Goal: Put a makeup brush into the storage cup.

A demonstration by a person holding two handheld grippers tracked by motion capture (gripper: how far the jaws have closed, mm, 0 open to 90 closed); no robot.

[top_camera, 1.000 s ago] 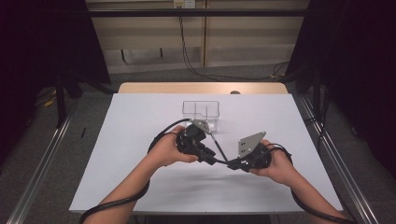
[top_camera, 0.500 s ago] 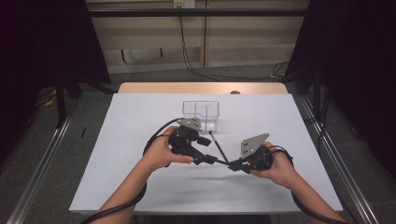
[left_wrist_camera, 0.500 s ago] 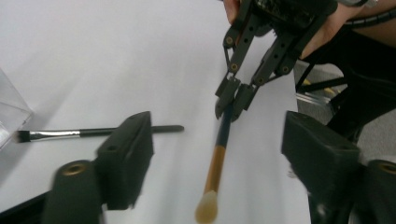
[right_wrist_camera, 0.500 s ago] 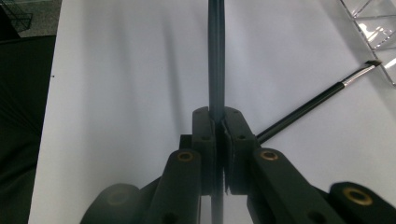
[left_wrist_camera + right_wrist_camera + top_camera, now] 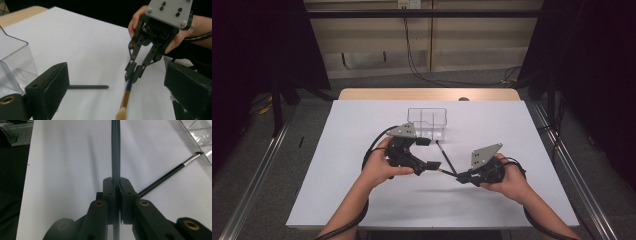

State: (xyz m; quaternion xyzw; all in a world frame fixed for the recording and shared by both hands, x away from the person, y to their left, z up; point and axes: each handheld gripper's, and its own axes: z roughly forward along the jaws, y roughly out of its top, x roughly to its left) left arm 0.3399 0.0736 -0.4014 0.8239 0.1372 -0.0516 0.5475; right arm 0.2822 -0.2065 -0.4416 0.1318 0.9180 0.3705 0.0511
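My right gripper (image 5: pixel 115 182) is shut on the thin dark handle of a brush (image 5: pixel 115 152). In the left gripper view the right gripper (image 5: pixel 132 75) holds this brush (image 5: pixel 125 96) by its dark part, and the tan shaft with its pale end points toward the camera. My left gripper (image 5: pixel 116 72) has just been opening. Its jaws stand wide apart, the brush's pale end lies in the gap, and the pads do not touch it. In the high view the left gripper (image 5: pixel 428 153) sits just left of the right gripper (image 5: pixel 463 177). A second black brush (image 5: pixel 444 156) lies on the white table.
A clear plastic box (image 5: pixel 427 122) stands just behind the left gripper, near the table's middle. The black brush (image 5: pixel 170 173) has a silver ferrule and an angled dark tip that points at the box (image 5: pixel 200 130). A white sheet (image 5: pixel 337 200) covers the table.
The left gripper's jaws opened wide and let go of the brush's end. The left hand drew back to the left, away from the right gripper. The right hand kept still with the brush.
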